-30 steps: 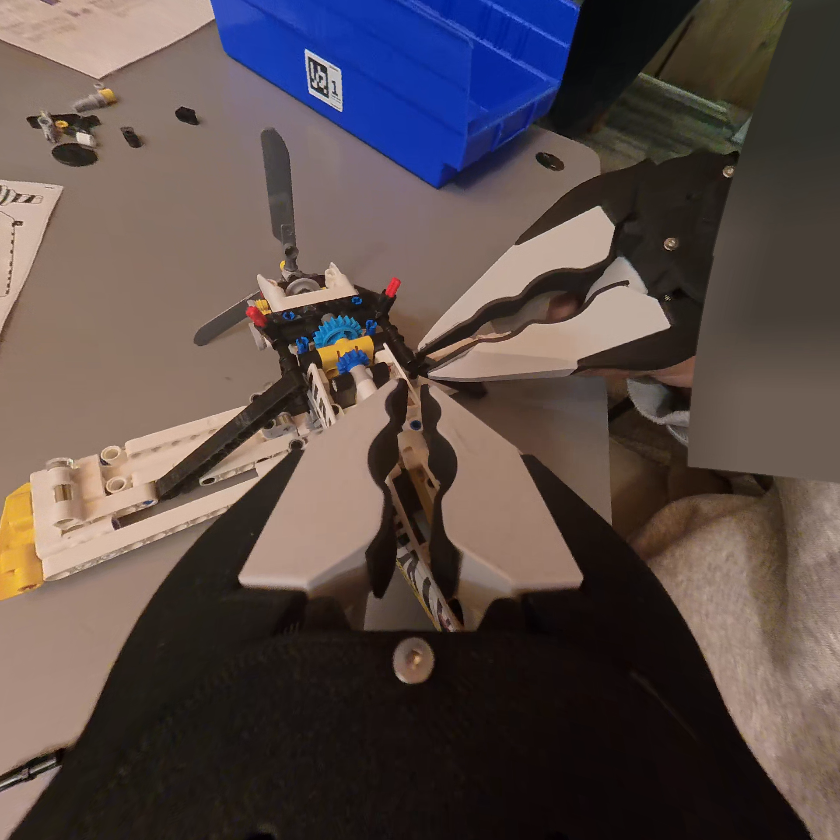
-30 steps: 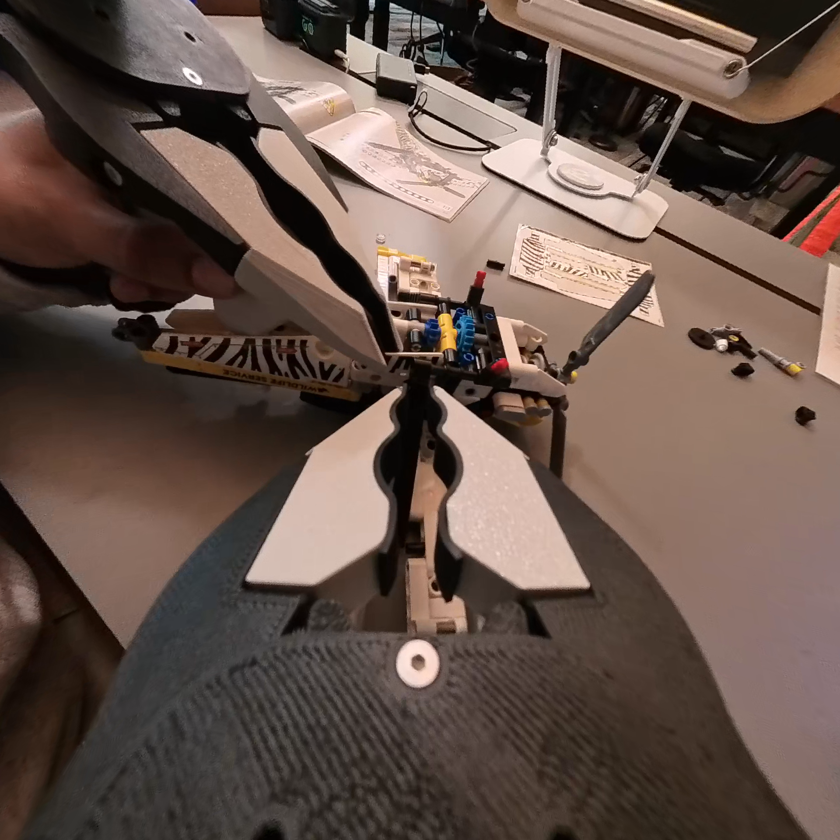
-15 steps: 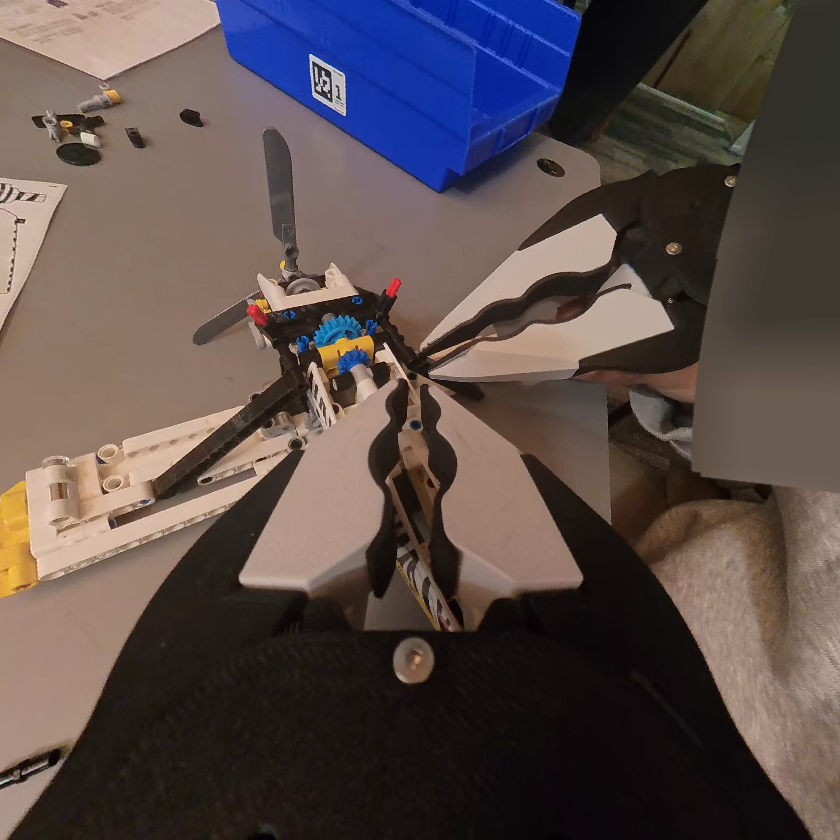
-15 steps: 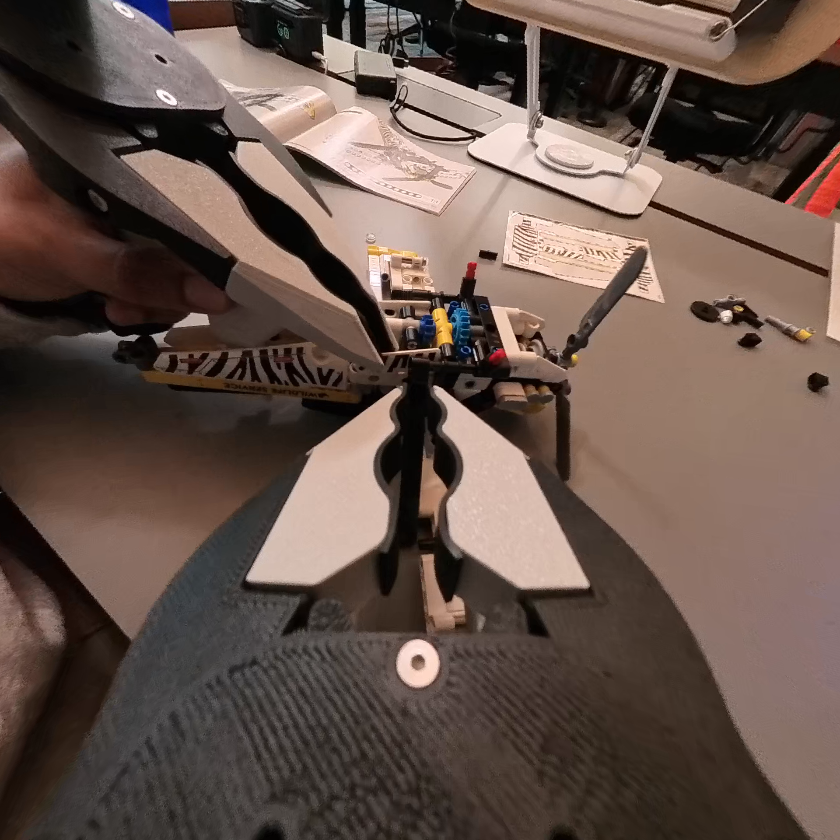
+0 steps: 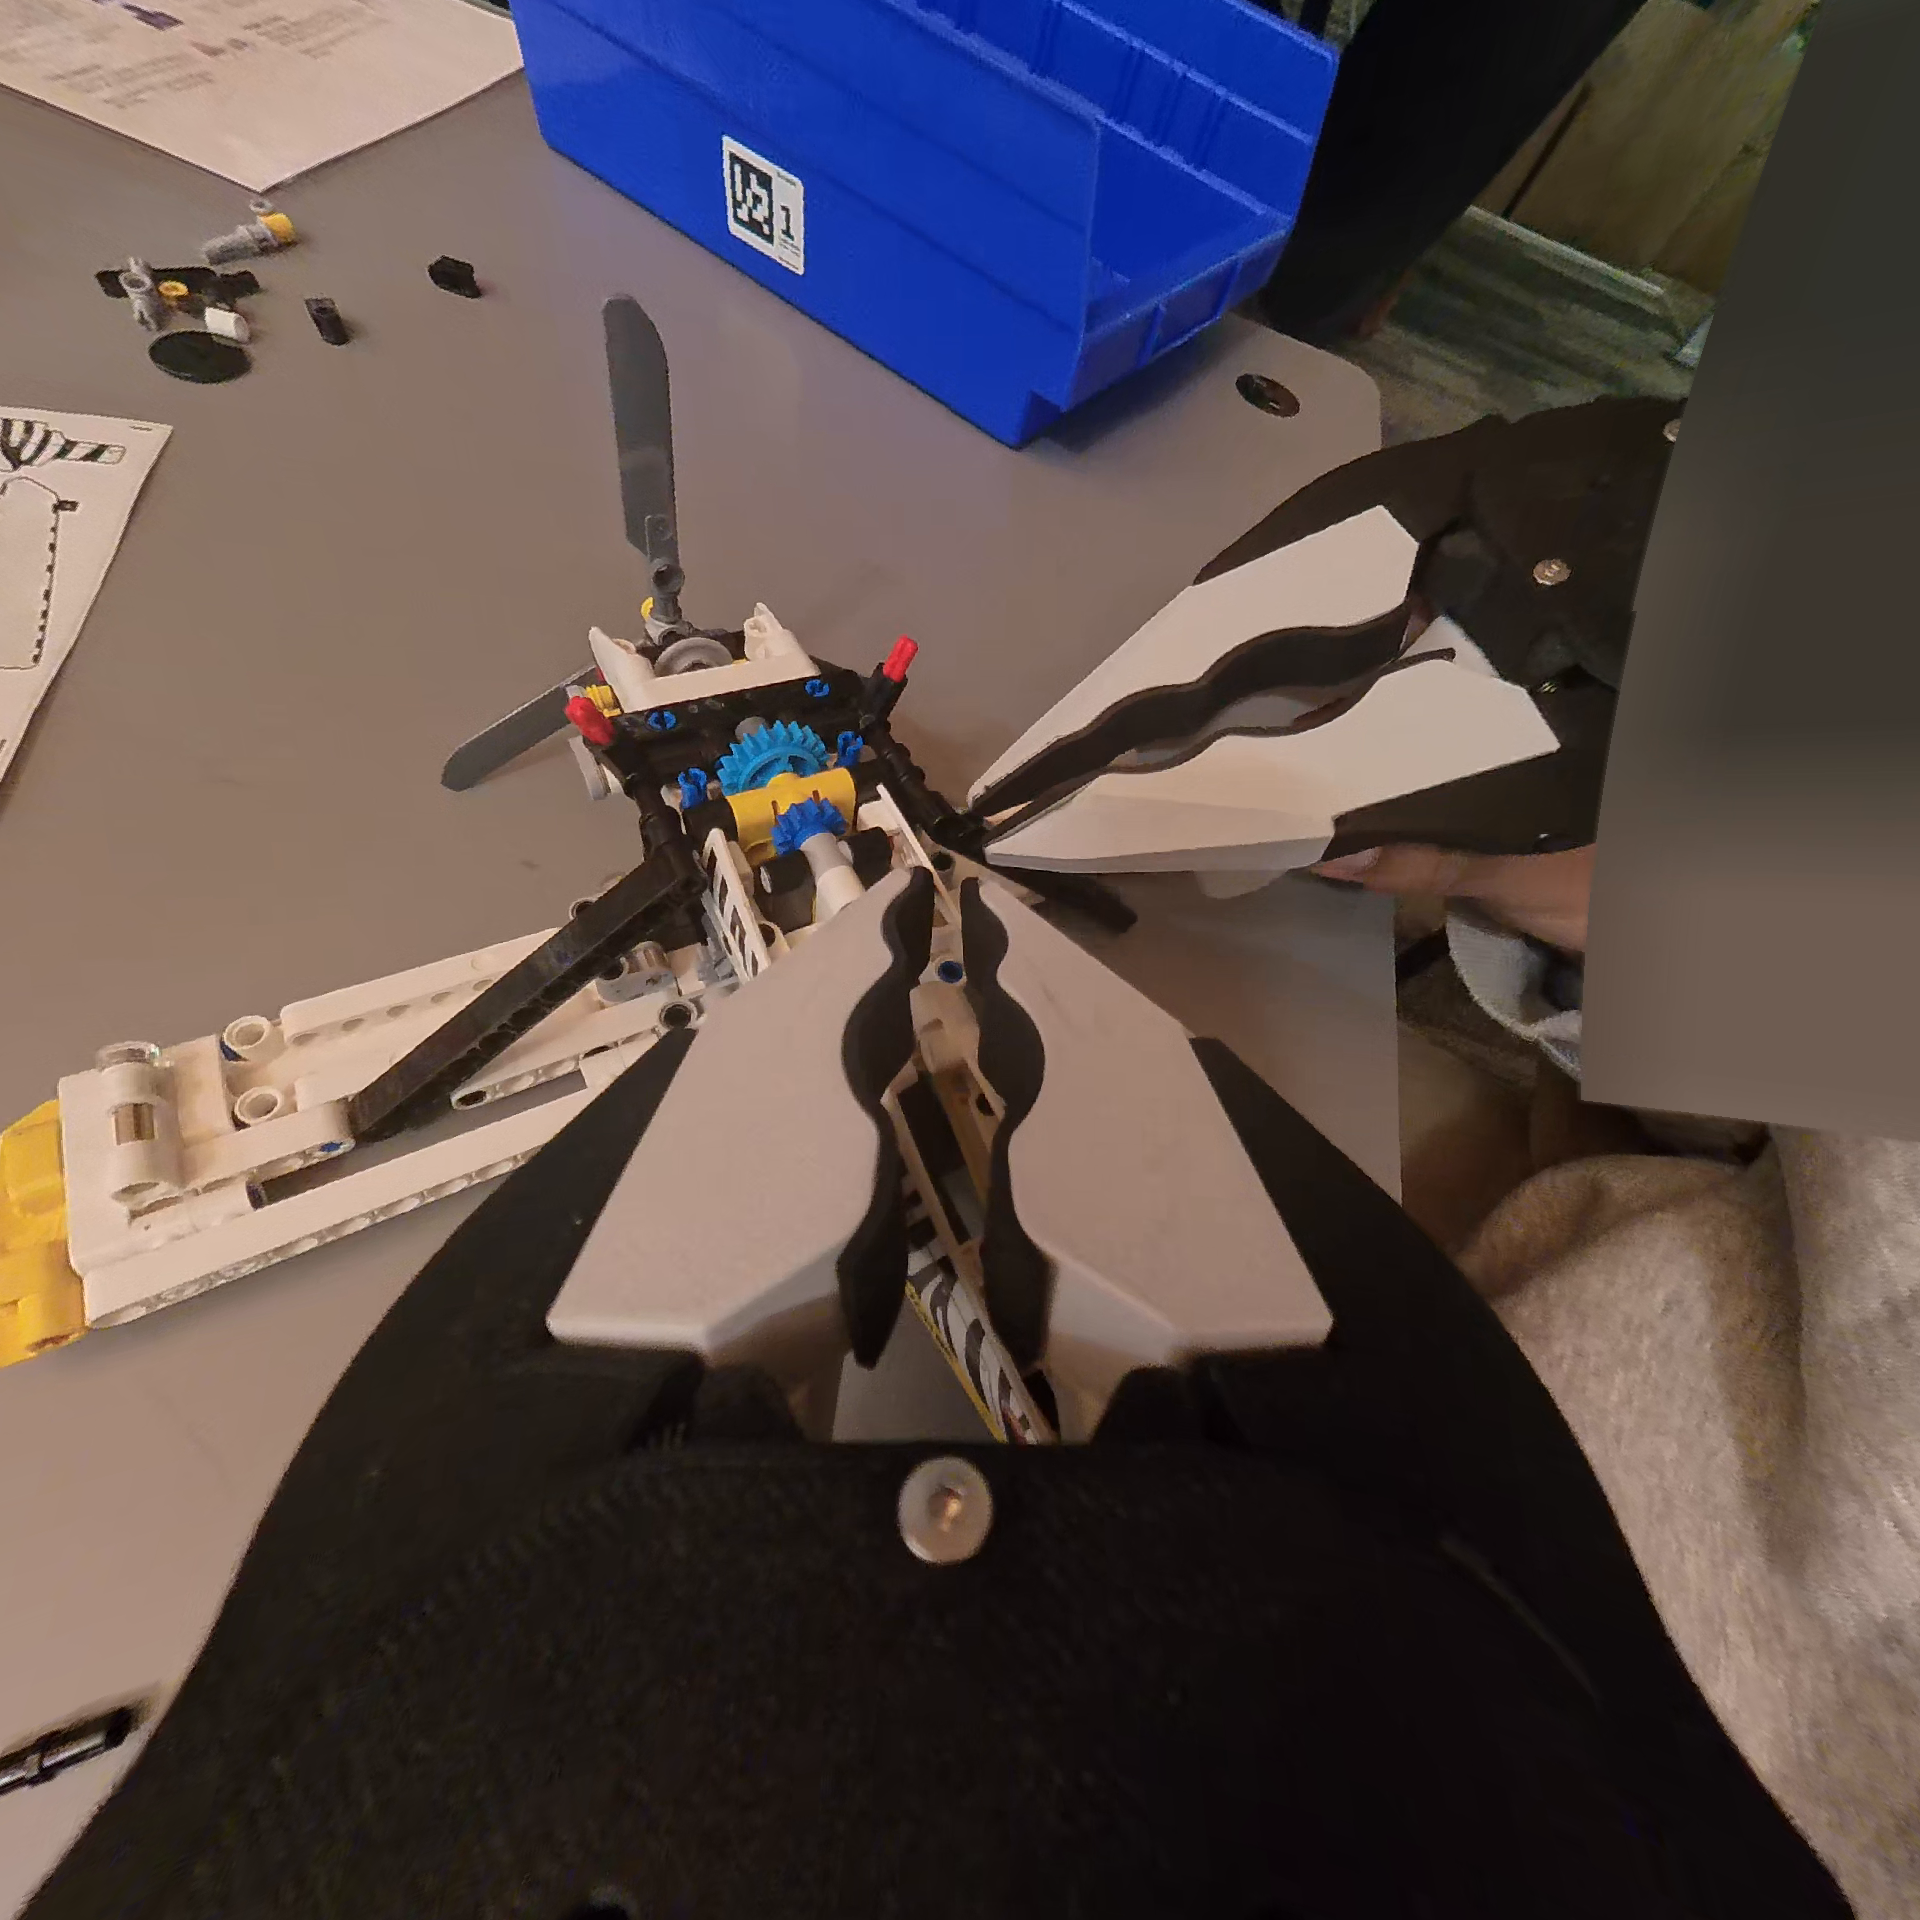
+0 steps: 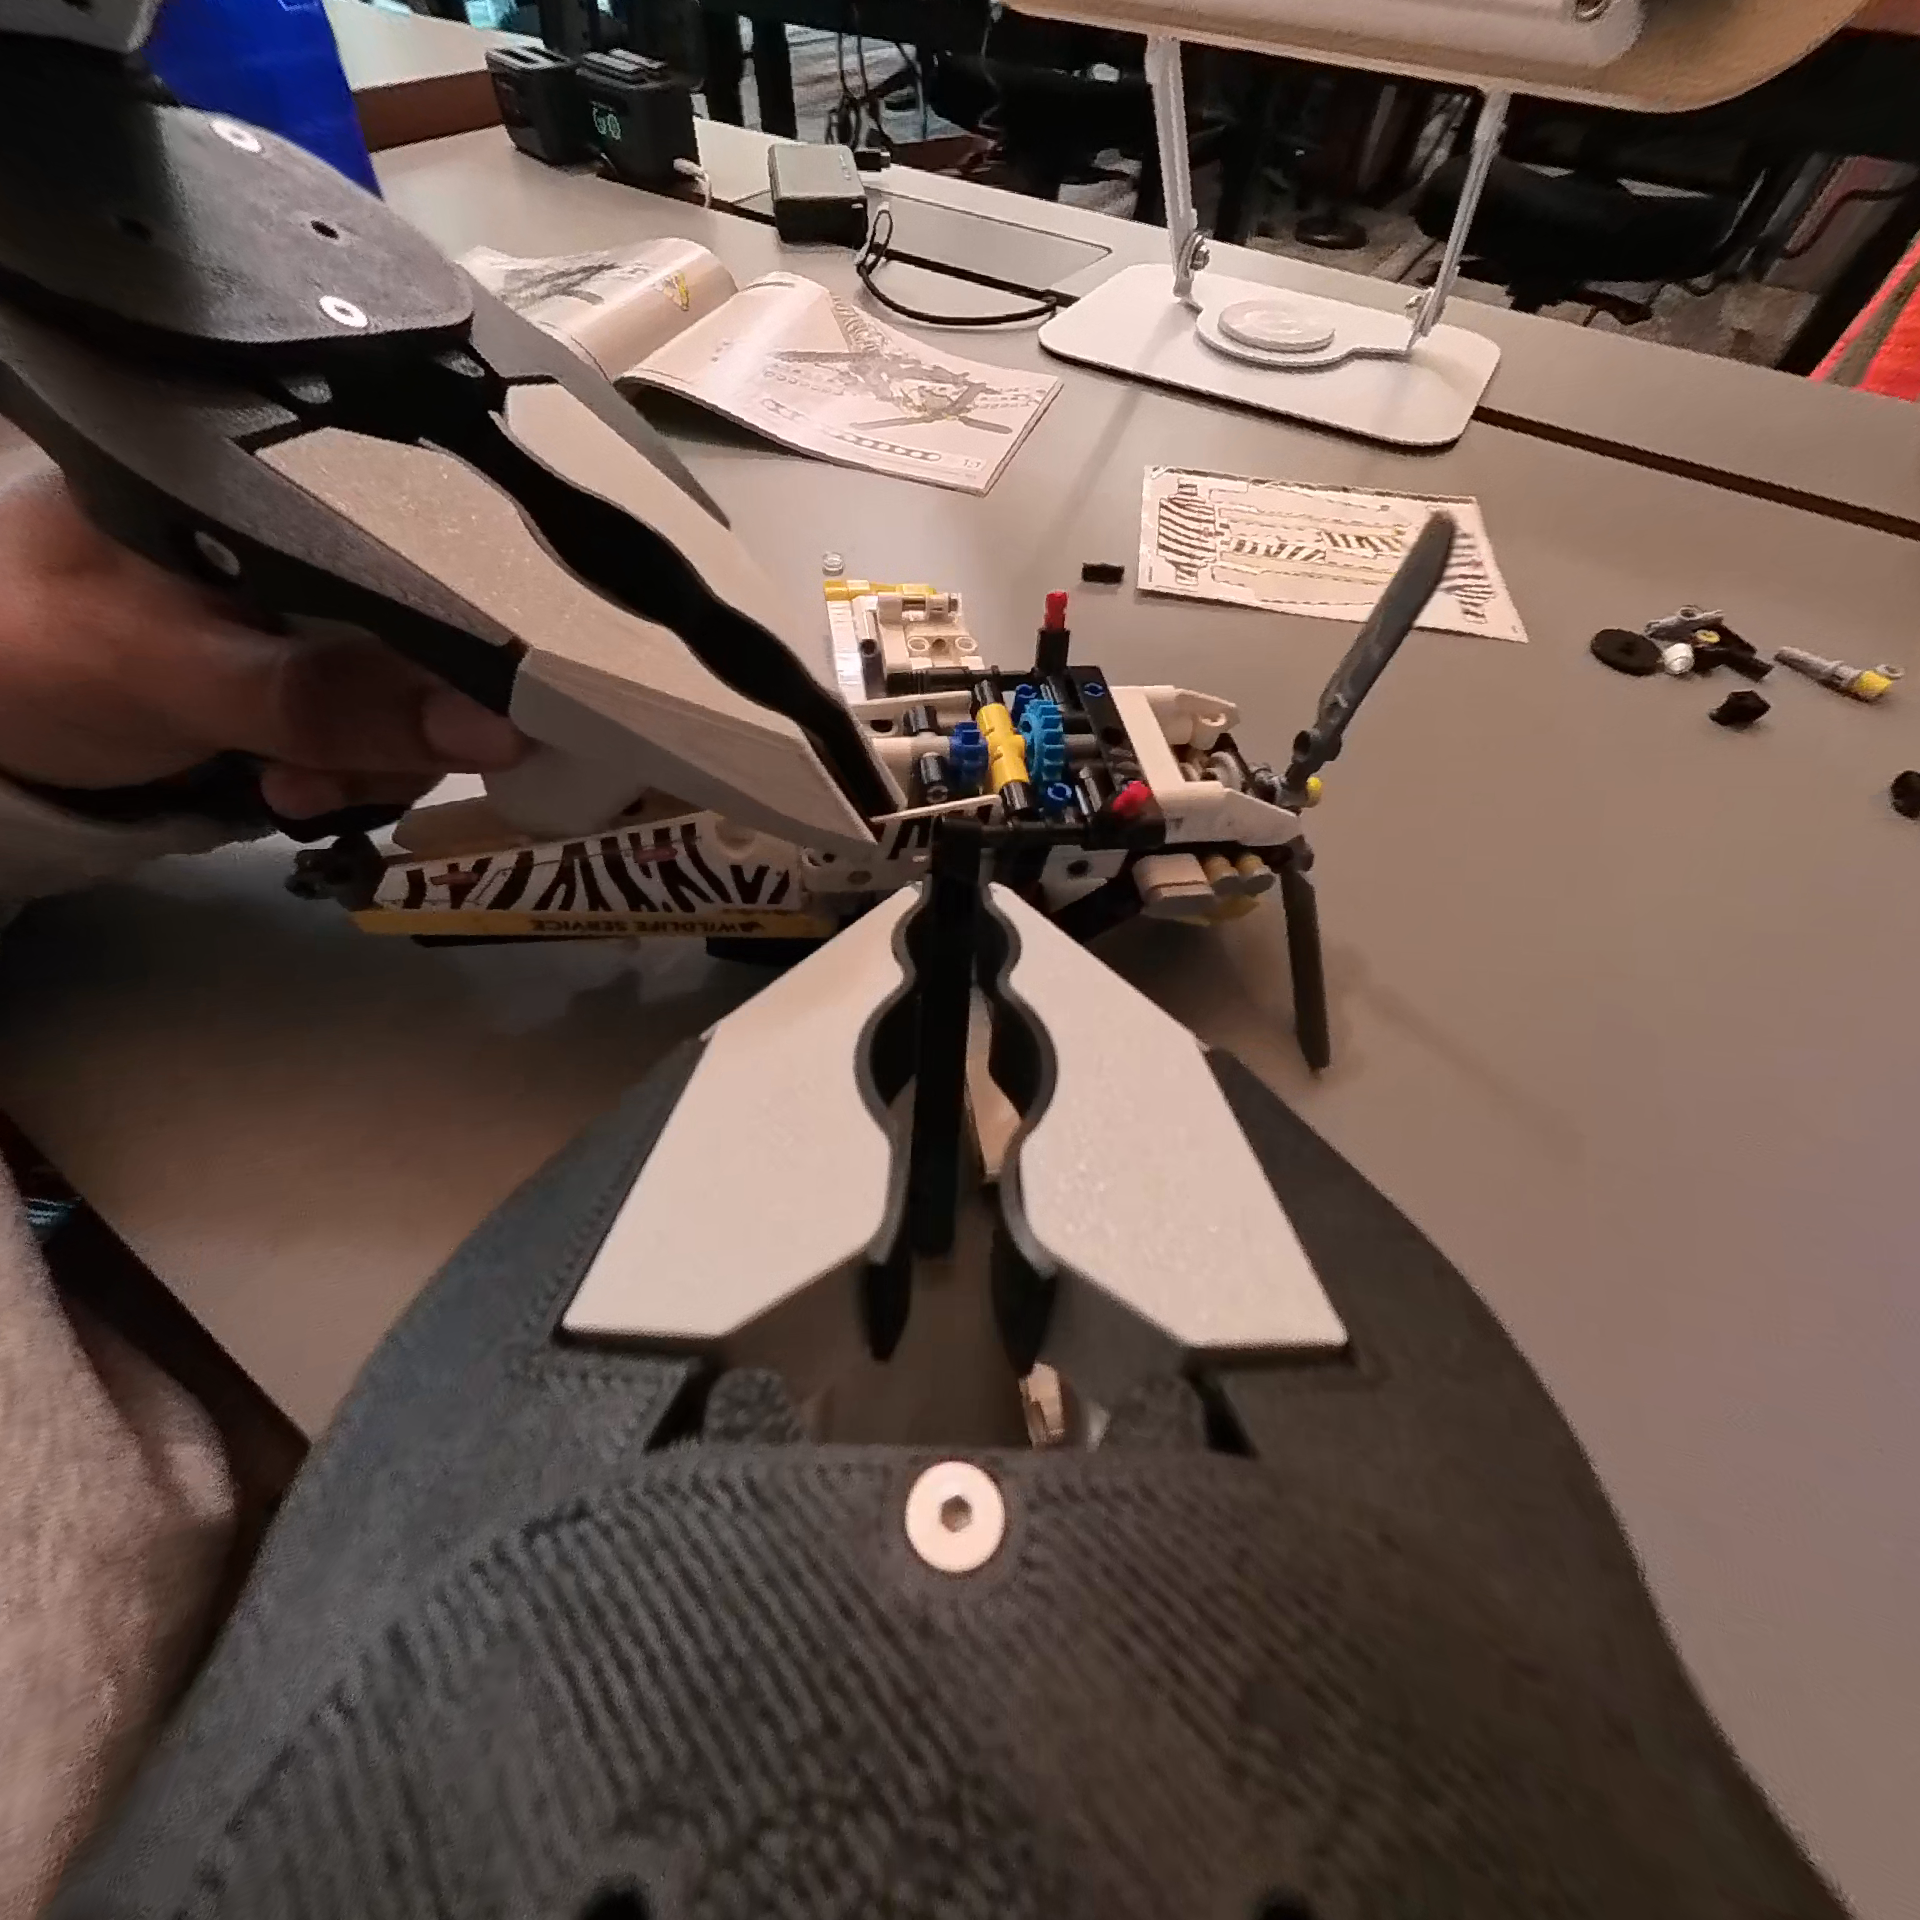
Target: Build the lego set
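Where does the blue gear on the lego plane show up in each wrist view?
Left wrist view: the blue gear sits just above centre, ahead of the left gripper.
Right wrist view: the blue gear sits right of centre in the upper half, beyond the right gripper.
Shared landmark: the grey propeller blade at the nose.

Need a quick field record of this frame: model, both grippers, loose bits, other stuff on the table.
model: lego plane, part-built, on grey table
left gripper: shut on the plane's striped tail
right gripper: shut on a black beam at the plane's side
loose parts: small pile beyond the propeller
other: blue bin, manual, sticker sheet
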`<control>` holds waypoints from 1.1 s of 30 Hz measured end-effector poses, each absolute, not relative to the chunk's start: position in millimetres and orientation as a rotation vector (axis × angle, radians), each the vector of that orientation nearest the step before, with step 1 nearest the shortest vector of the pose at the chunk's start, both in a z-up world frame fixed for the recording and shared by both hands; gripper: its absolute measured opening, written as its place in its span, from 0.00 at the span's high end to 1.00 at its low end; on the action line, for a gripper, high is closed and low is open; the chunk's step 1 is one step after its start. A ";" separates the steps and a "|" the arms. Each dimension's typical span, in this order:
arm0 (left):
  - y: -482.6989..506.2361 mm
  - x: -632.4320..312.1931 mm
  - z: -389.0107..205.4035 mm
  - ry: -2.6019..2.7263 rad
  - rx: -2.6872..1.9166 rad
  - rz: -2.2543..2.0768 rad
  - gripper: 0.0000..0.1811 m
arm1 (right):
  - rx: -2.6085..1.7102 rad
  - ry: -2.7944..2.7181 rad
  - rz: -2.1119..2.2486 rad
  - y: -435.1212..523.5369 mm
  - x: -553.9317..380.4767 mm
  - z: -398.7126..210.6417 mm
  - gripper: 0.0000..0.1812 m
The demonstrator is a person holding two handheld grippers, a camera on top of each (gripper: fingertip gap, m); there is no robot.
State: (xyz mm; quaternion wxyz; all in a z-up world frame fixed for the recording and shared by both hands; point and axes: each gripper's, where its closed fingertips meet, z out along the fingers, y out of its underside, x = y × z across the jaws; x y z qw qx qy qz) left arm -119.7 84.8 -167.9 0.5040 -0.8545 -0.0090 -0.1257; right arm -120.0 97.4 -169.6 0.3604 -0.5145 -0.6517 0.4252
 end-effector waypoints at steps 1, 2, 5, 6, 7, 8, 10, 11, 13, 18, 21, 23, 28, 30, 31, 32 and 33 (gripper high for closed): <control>84.8 -119.7 -167.8 -0.023 -2.062 -0.306 0.99 | -1.331 -1.678 1.110 97.7 -119.6 -169.2 0.97; 84.7 -119.7 -167.8 -0.024 -2.061 -0.309 0.99 | -1.333 -1.677 1.117 97.9 -119.5 -168.9 0.97; 84.9 -119.7 -167.7 -0.026 -2.060 -0.310 0.99 | -1.333 -1.684 1.100 98.1 -120.1 -170.4 0.97; 84.8 -119.8 -167.8 -0.025 -2.061 -0.309 0.99 | -1.328 -1.685 1.088 98.1 -120.5 -170.8 0.97; 84.8 -119.9 -167.8 -0.024 -2.061 -0.307 0.99 | -1.324 -1.685 1.079 98.1 -120.8 -170.9 0.97; 84.7 -119.9 -167.9 -0.024 -2.062 -0.305 0.99 | -1.322 -1.684 1.072 98.2 -120.9 -170.9 0.97; 84.6 -120.0 -168.1 -0.022 -2.064 -0.300 0.99 | -1.320 -1.682 1.066 98.5 -121.2 -171.0 0.97; 84.5 -120.0 -168.1 -0.021 -2.064 -0.298 0.99 | -1.318 -1.683 1.063 98.5 -121.2 -171.0 0.97; 84.5 -120.2 -168.3 -0.022 -2.065 -0.297 0.99 | -1.311 -1.685 1.054 98.5 -121.6 -171.1 0.97; 84.3 -121.9 -168.1 -0.022 -2.064 -0.278 0.99 | -1.353 -1.663 1.104 98.6 -123.8 -170.0 0.98; 83.0 -122.1 -168.1 -0.018 -2.068 -0.280 0.99 | -1.406 -1.569 1.083 115.3 -123.7 -166.3 1.00; 83.8 -118.7 -167.4 -0.020 -2.054 -0.313 0.99 | -1.450 -1.558 1.122 121.3 -123.5 -167.5 1.00; 84.7 -118.9 -167.4 -0.026 -2.051 -0.317 0.99 | -1.370 -1.561 1.123 115.5 -116.1 -159.2 1.00; 84.8 -119.1 -167.5 -0.030 -2.049 -0.324 0.99 | -1.350 -1.573 1.066 118.1 -110.5 -159.8 1.00; 84.9 -119.4 -167.3 -0.032 -2.048 -0.325 0.99 | -1.355 -1.579 1.046 120.3 -106.5 -160.1 1.00; 84.9 -119.5 -167.4 -0.033 -2.047 -0.326 0.99 | -1.369 -1.595 1.047 120.0 -101.9 -160.5 1.00; 85.2 -119.5 -167.6 -0.033 -2.046 -0.327 0.99 | -1.392 -1.622 1.067 116.4 -96.9 -161.4 1.00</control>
